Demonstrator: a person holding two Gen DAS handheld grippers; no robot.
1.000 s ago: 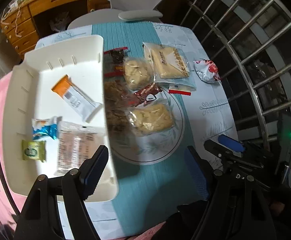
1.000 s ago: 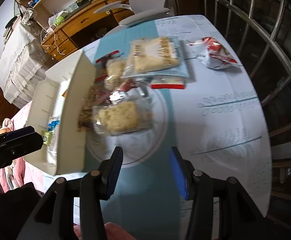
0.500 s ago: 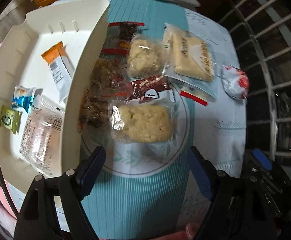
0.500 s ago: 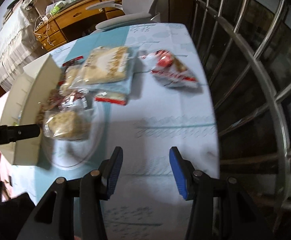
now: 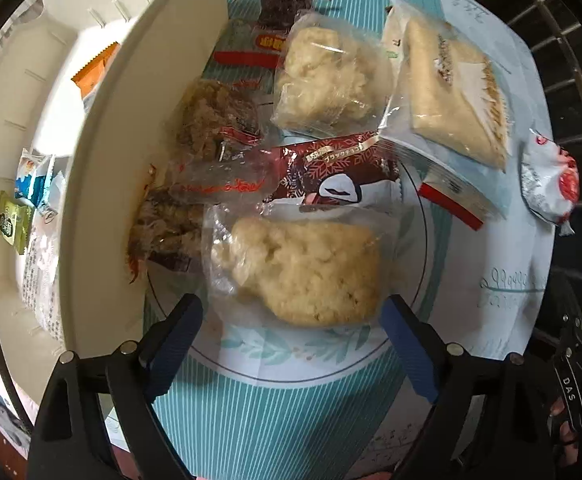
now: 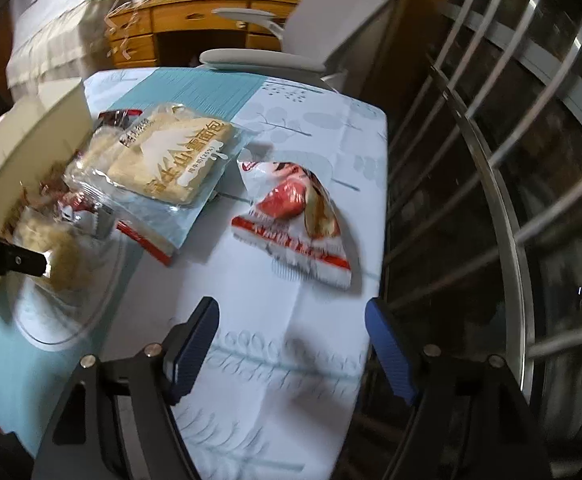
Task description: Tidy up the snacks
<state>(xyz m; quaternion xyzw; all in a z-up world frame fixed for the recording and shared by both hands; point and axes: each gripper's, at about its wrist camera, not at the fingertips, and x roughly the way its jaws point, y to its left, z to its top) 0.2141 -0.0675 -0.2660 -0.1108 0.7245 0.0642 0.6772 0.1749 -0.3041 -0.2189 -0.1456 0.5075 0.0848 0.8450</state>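
Observation:
My left gripper is open and empty, its fingers on either side of the near edge of a pale rice-cake pack that lies on a round plate. A dark red chocolate pack, brown snack packs and a large bread pack lie beyond it. A white tray at the left holds several small snacks. My right gripper is open and empty, just short of a red and white pouch; the pouch also shows in the left wrist view.
The table edge and a metal railing run along the right. A grey chair and a wooden desk stand behind the table. The large bread pack lies left of the pouch.
My left gripper has moved forward and down over the plate to the rice-cake pack. My right gripper has swung right and closed in on the red and white pouch.

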